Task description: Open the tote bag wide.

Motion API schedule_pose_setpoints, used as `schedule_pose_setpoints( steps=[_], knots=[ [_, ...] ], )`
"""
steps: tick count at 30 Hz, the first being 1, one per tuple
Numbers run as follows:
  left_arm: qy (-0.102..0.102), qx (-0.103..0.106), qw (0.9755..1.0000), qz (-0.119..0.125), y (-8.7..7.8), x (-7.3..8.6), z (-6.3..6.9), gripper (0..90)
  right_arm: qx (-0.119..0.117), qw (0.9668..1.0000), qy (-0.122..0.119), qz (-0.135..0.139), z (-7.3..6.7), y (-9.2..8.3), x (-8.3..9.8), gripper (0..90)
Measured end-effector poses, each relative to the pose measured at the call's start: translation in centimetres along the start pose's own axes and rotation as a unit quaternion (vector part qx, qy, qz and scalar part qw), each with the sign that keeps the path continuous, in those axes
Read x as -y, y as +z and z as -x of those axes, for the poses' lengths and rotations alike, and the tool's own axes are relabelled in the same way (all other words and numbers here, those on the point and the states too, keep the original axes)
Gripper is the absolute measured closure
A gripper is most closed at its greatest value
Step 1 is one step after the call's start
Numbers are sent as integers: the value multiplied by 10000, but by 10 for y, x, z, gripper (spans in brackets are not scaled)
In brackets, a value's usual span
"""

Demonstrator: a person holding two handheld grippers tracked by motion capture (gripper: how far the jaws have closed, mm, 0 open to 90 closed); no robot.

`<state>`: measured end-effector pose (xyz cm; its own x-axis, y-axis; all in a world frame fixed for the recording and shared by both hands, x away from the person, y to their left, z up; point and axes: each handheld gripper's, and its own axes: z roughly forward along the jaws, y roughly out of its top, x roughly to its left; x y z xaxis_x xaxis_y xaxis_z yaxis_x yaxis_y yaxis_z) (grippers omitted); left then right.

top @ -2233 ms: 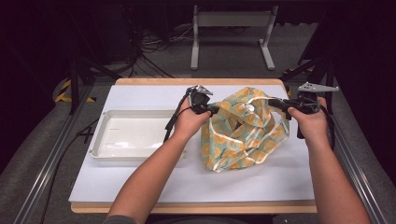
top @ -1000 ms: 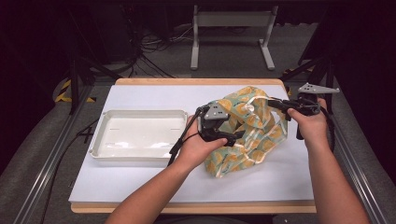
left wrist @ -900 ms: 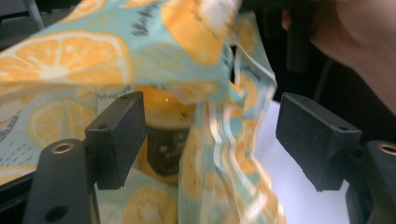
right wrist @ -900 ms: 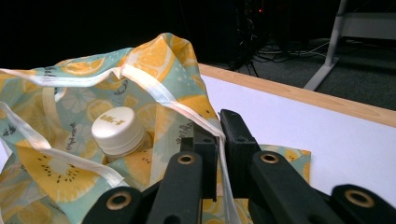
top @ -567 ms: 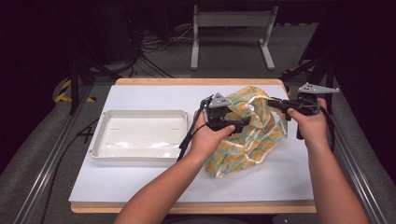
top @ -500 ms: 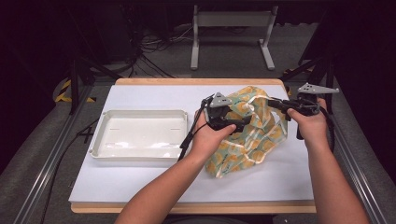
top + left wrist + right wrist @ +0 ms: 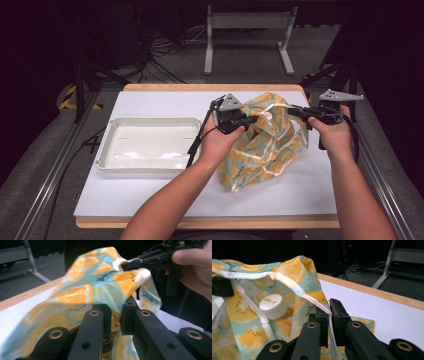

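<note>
White table [image 7: 150,200]: right gripper view reveals bag's [image 7: 294,267] hidden bottle cap [image 7: 273,305].

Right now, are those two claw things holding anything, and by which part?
Both hold the lemon-print bag: the right gripper pinches its white-trimmed rim, and the left gripper has just closed on its side fabric.

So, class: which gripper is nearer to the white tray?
Left. The left gripper grips the near side of the lemon-print bag, just right of the white tray. The right gripper grips the bag's far rim, farther from the tray.
</note>
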<state>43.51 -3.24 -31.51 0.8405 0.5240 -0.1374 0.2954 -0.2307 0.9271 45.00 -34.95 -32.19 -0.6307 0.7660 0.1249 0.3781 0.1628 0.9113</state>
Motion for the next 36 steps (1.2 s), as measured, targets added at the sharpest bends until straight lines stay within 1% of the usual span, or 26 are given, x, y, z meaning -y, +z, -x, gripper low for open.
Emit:
schedule_pose_setpoints(
  steps=[2,3,4,6,9,12,13,18,20,23,26,29,35,36],
  knots=[
    [61,-73,9999,-43,-4,-2,-5,827,10,10000,20,-10,1,0,0,860],
    [60,-115,9999,-44,-5,-3,-6,825,8,10000,22,-13,2,0,0,862],
    [126,-164,9997,-88,-6,-4,-9,817,5,10000,33,-7,2,0,0,864],
    [167,-291,9993,-152,-9,-5,-15,806,2,10000,35,-5,3,1,-1,870],
    [125,-402,9989,-193,-11,-5,-24,825,-6,10000,42,-8,3,2,-1,874],
    [120,-500,9984,-228,-13,-6,-31,844,-20,10000,54,-4,3,3,-1,877],
    [148,-524,9982,-266,-13,-6,-34,849,-21,10000,61,6,3,3,-1,878],
    [148,-678,9972,-282,-14,-6,-43,858,-10,10000,71,7,4,4,-1,885],
    [146,-718,9970,-270,-14,-6,-45,858,-14,10000,51,14,5,4,-1,887],
    [195,-825,9958,-333,-13,-5,-50,861,-19,10000,56,21,6,3,-2,890],
    [190,-857,9953,-416,-10,-2,-55,863,-14,10000,68,6,6,4,-1,893],
    [124,-873,9951,-454,-7,2,-59,865,-2,10000,51,-11,7,6,-1,894],
    [37,-885,9945,-557,-2,7,-64,866,68,9999,54,-112,10,10,0,892],
    [50,-890,9943,-586,-1,7,-65,866,84,9999,48,-132,10,11,0,891]
  ],
)
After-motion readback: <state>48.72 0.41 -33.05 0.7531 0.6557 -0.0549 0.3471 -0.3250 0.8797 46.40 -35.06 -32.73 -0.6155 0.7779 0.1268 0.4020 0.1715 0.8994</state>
